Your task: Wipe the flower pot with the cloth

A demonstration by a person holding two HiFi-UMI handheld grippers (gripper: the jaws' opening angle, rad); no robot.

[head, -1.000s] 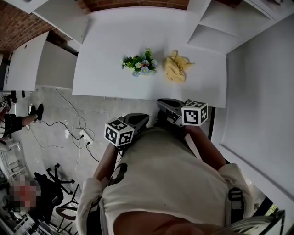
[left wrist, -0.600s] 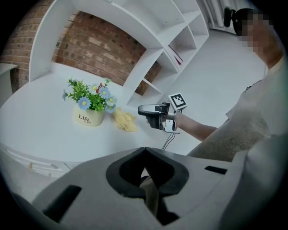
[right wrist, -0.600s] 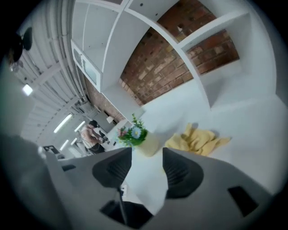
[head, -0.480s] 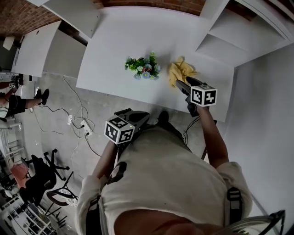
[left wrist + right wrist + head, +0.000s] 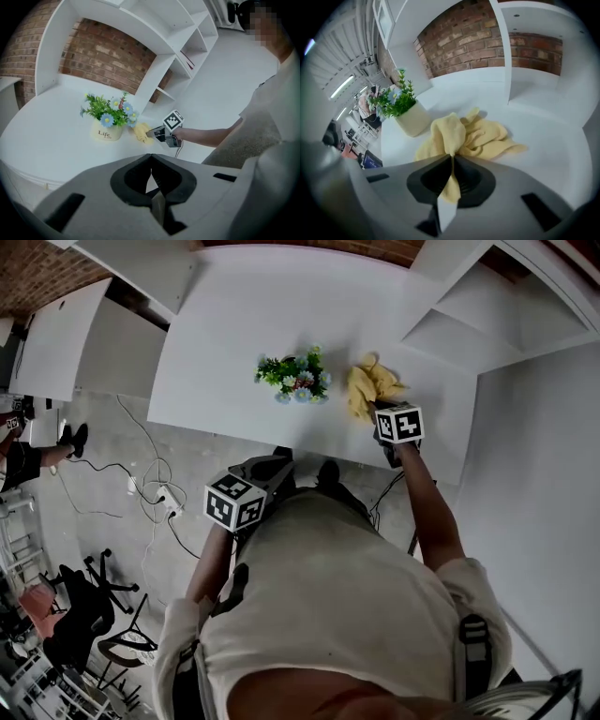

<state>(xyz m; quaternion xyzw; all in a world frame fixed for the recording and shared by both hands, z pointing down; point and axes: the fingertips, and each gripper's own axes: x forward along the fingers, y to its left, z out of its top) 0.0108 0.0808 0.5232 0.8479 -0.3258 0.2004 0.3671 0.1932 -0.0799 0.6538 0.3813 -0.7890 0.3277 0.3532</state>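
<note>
Left gripper (image 5: 151, 173) was shut, empty, near my waist. Right arm was outstretched, right gripper (image 5: 451, 161) tilted down, jaws closing on cloth (image 5: 480, 136).

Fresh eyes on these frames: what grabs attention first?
The yellow cloth, bunched on the white table, with a fold pinched in the right tool, its jaws closing. Just left of it in the head view stands the flower pot with blue flowers; the left tool hangs back, shut and empty.

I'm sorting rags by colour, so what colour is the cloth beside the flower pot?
Pale yellow, plain with no pattern; the cloth shows best in the right gripper view.
</note>
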